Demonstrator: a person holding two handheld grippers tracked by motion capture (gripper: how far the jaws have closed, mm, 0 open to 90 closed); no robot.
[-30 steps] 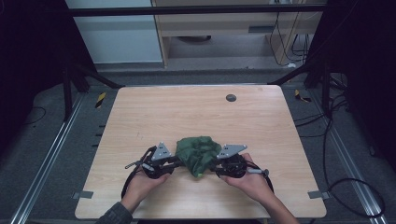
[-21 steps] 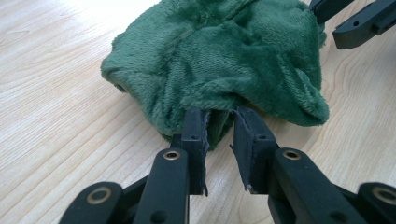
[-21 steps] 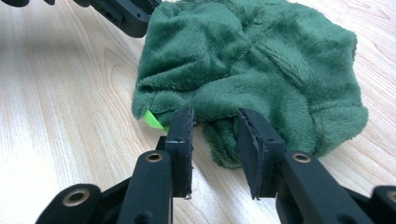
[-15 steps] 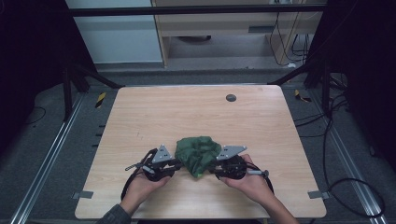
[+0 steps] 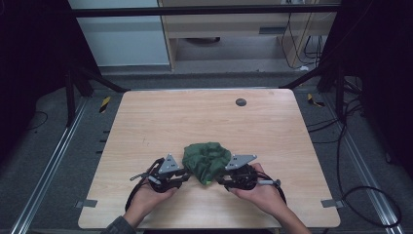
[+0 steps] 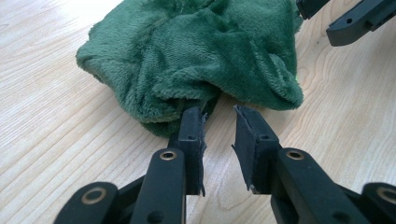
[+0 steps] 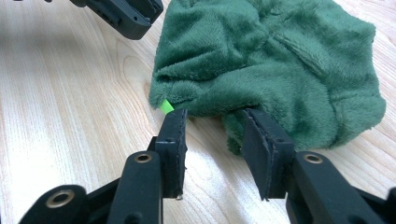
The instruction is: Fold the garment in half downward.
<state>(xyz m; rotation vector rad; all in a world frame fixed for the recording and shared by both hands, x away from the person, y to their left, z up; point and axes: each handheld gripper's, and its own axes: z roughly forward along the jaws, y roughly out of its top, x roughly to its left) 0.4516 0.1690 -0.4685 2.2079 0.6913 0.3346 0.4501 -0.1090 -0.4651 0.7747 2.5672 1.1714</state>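
worktop (image 5: 160,117): bare pale wood; both of my tools sit low at its near edge, and the cloth is the one thing between them.

cloth (image 5: 206,161): a bunched green plush heap, lying flat on the worktop. It is directly between the tools, to the right of the left tool and to the left of the right tool, and reaches a little farther from me than either. I can't pick out a clear long axis; it is a rounded lump with a flap trailing toward me.

nearer hand: neither, as far as I can judge; both tools are just beside the cloth on opposite flanks.

left tool (image 5: 184,176): level, aimed inward at the cloth's left edge. In the left gripper view (image 6: 218,133) its jaws are parted with bare wood in the gap; one jaw tip touches a hanging fold, and nothing is pinched. The gap has just been widening a little.

right tool (image 5: 220,181): level, aimed inward at the cloth's right side. In the right gripper view (image 7: 212,135) its jaws are apart, a fold of cloth hanging just ahead of the gap, the pads not pressing on it. These jaws have just been opening.

tag (image 7: 166,107): a bright green tab at the cloth's near corner, just off the right tool's left jaw tip.

next move: I judge each tool needs an edge to pinch, so a short push inward would do it.
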